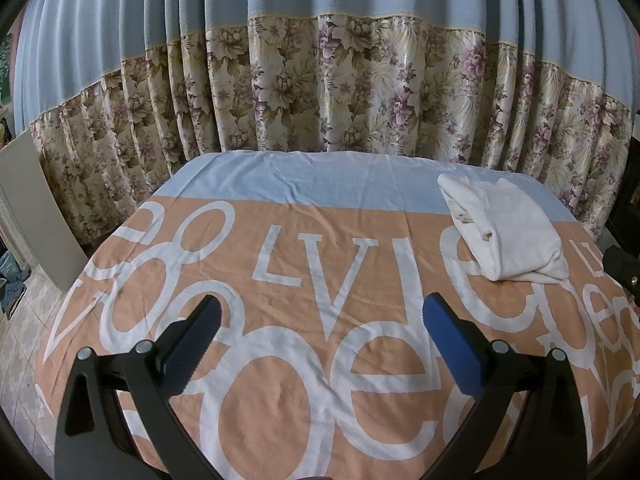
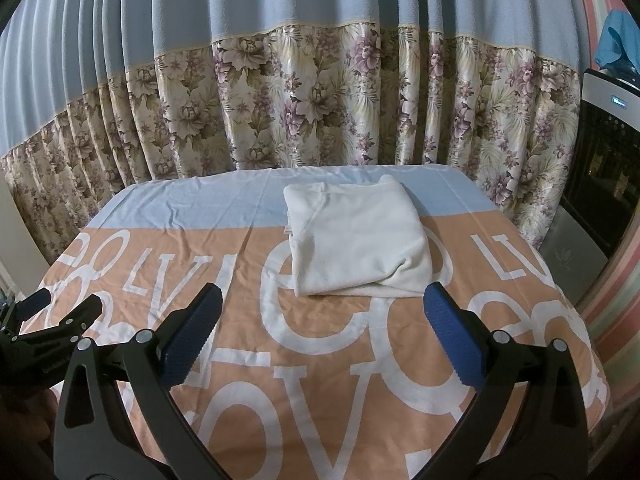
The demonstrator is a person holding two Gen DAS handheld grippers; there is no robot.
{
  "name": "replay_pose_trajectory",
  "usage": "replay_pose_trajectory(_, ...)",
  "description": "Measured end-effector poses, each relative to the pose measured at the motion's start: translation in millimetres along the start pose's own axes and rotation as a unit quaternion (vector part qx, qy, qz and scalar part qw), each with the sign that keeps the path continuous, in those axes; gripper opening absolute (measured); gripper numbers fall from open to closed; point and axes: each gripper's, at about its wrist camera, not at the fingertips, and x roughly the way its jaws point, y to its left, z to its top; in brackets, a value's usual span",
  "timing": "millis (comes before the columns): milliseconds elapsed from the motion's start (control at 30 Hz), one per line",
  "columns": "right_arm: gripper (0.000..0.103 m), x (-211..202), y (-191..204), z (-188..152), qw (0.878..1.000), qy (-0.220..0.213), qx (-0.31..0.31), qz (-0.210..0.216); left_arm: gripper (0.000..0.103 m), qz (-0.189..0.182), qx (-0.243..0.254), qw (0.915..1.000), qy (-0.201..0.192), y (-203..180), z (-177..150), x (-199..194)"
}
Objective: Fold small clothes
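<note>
A white garment (image 1: 504,228) lies folded into a compact bundle on the far right part of the table; in the right wrist view the white garment (image 2: 356,236) sits straight ahead. My left gripper (image 1: 322,312) hovers open over the orange cloth, well left of and nearer than the bundle, with nothing between its blue pads. My right gripper (image 2: 322,300) is open too, held just short of the bundle's near edge and not touching it. The left gripper (image 2: 60,312) shows at the left edge of the right wrist view.
An orange and pale-blue cloth with large white letters (image 1: 320,360) covers the table (image 2: 320,380). A blue and floral curtain (image 1: 320,92) hangs close behind the far edge. A dark appliance (image 2: 604,168) stands at the right. Tiled floor (image 1: 24,320) lies to the left.
</note>
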Motion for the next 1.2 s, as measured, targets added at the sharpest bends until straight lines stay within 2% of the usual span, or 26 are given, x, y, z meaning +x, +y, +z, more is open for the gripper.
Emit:
replay_pose_trajectory(567,0.1,0.6,-0.2,-1.7,1.0,0.001,0.0,0.001,0.101,-0.011,0.001,0.9999,0.006,-3.9,-4.1,0.5)
replay_pose_trajectory(1200,0.1,-1.2,5.3,-0.2,1.0,0.003,-0.003,0.003,0.101,-0.004,0.003,1.0,-0.002,-7.2,-1.8,-4.2)
